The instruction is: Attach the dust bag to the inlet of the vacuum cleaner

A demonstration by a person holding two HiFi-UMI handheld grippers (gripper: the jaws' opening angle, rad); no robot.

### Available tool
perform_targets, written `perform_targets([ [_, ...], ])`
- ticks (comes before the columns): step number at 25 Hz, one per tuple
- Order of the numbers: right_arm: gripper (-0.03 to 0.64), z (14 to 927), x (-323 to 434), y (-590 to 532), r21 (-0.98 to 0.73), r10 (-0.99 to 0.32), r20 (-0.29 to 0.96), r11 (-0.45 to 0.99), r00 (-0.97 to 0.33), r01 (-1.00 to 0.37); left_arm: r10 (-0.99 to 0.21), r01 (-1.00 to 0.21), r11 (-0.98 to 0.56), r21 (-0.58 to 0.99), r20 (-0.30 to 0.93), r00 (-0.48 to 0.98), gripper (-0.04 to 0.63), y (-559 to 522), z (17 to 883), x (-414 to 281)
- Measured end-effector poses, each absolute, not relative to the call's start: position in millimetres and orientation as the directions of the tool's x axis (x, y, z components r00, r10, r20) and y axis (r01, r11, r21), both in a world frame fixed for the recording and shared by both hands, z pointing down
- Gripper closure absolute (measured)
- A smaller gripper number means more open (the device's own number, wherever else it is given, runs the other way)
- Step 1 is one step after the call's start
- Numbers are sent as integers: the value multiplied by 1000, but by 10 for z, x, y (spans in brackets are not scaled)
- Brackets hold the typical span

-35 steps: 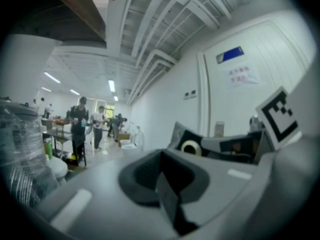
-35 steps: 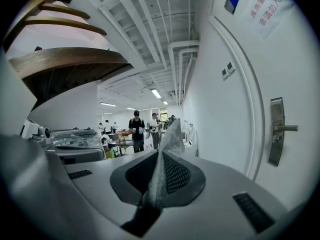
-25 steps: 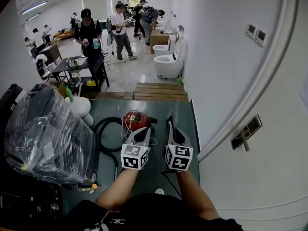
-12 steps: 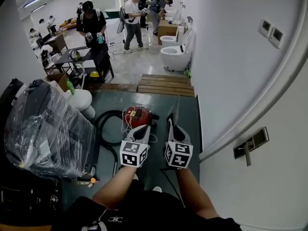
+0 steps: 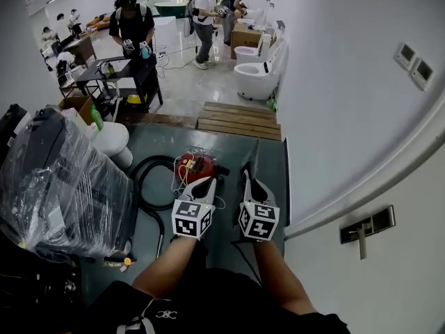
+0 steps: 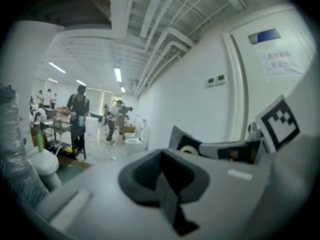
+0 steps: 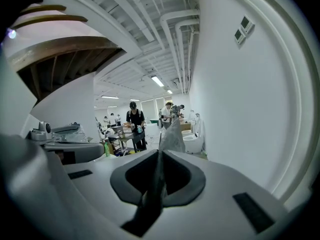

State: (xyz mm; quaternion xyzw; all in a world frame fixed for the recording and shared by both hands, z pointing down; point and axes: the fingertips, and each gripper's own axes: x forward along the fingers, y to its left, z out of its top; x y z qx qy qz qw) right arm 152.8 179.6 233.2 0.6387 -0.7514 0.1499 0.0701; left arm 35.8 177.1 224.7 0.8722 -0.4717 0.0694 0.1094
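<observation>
Pressing jaws together on nothing at the left gripper (image 5: 206, 182), hovering at the near edge of the red vacuum cleaner (image 5: 197, 165); vacuum sitting on the green floor (image 5: 229, 148), its black hose (image 5: 144, 179) looping off to the left. Pinching the grey dust bag (image 5: 253, 157) in the right gripper (image 5: 245, 176) jaws, holding it upright just right of the vacuum, not touching it.

A large indoor test hall: white toilets (image 5: 259, 78) on open floor, work tables (image 5: 118, 72), people standing around, exposed ceiling pipes (image 7: 172, 21).
</observation>
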Motion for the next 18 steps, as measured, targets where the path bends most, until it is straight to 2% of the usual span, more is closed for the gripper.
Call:
perform_targets([
  [9, 597, 2587, 1418, 826, -99, -929, 355, 77, -107, -992, -775, -811, -560, 171, 239, 585, 597, 697, 2519, 140],
  [18, 597, 3031, 1185, -129, -61, -892, 452, -5, -23, -998, -714, -784, -567, 253, 324, 621, 597, -225, 3100, -273],
])
